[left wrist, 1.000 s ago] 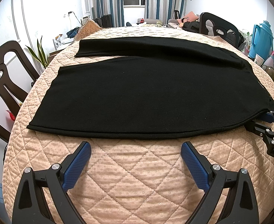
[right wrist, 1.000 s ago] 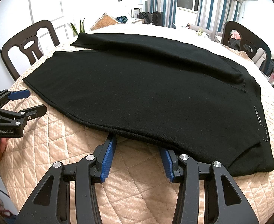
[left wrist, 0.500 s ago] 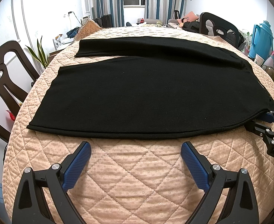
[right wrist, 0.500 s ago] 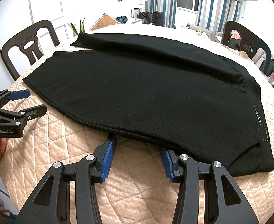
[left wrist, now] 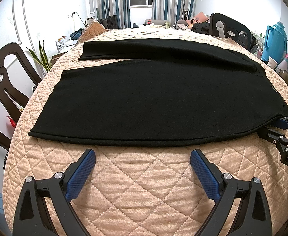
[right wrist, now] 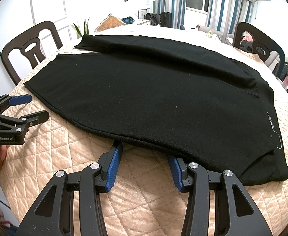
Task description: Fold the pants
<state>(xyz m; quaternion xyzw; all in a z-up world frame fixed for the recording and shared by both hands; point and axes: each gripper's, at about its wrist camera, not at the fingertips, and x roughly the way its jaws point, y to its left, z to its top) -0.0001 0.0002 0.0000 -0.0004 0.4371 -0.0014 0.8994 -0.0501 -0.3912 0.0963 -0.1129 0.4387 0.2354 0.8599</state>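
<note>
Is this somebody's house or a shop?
Most likely a home, a living and dining room. Black pants lie on a table with a quilted cover, dark wooden dining chairs stand around it, and striped curtains hang at the window.

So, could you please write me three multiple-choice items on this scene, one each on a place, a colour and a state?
1. Where do the black pants lie?
A. on a chair
B. spread on the quilted table cover
C. on the floor

2. What colour are the gripper pads?
A. red
B. green
C. blue

3. How is the left gripper?
A. open, short of the pants
B. shut on a hem
C. out of view

Answers: 1 B, the pants lie flat on the quilting; 2 C, both grippers' pads look blue; 3 A, cover shows between its fingers.
</note>
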